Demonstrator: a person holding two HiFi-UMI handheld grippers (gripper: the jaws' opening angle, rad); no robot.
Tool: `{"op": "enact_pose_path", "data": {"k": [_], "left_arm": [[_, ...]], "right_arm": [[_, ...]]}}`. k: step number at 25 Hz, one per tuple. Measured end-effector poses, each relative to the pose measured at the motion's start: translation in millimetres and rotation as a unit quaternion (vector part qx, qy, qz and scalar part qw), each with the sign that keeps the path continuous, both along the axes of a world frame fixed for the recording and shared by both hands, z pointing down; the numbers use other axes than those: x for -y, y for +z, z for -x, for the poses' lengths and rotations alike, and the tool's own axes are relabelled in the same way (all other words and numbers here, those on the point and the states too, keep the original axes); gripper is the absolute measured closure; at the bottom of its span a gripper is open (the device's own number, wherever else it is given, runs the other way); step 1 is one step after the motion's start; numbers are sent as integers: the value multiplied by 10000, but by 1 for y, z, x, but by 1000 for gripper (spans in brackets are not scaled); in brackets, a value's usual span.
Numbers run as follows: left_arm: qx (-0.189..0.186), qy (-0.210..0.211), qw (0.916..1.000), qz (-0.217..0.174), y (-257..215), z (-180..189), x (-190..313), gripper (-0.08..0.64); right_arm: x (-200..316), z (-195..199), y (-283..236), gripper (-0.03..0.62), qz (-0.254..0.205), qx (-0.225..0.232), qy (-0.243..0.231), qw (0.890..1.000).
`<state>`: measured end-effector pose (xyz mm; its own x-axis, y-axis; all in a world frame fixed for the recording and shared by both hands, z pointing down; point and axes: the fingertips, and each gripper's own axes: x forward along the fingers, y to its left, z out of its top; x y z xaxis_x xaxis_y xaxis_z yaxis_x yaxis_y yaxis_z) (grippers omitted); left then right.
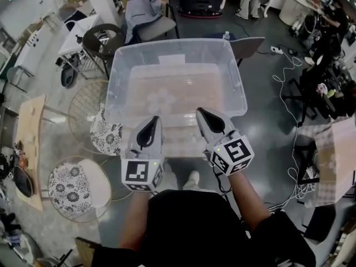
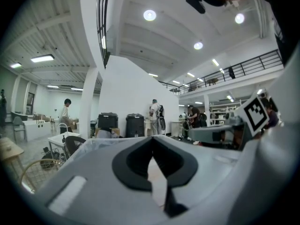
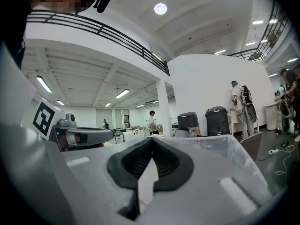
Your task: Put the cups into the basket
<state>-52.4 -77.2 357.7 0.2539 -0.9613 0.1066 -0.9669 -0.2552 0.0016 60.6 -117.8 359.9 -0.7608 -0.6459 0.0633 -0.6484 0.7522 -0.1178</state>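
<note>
Fingers point(image 3: 133, 165) blk ribbed rubber, closed; L gripper point(image 1: 154, 119), R gripper point(image 1: 199, 111) at clear-plastic basket point(image 1: 233, 65)

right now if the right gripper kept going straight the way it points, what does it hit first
Most likely the far wall of the clear plastic bin. The right gripper, jaws shut on nothing, points about level over the bin's open top. It might clear the rim; depth is unclear.
</note>
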Motion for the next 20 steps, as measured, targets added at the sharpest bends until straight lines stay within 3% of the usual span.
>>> {"op": "enact_pose_path", "data": {"k": [12, 17, 20], "left_arm": [[-83, 376, 9992, 44, 4, 24, 37, 552], [-179, 578, 9981, 128, 15, 27, 50, 552], [-218, 702, 9972, 156, 18, 25, 57, 552]], "right_arm": [[-2, 20, 44, 591, 53, -455, -78, 9989], [-10, 18, 80, 591, 225, -1005, -116, 9946], [-18, 19, 115, 590, 483, -1581, -210, 9860]]}}
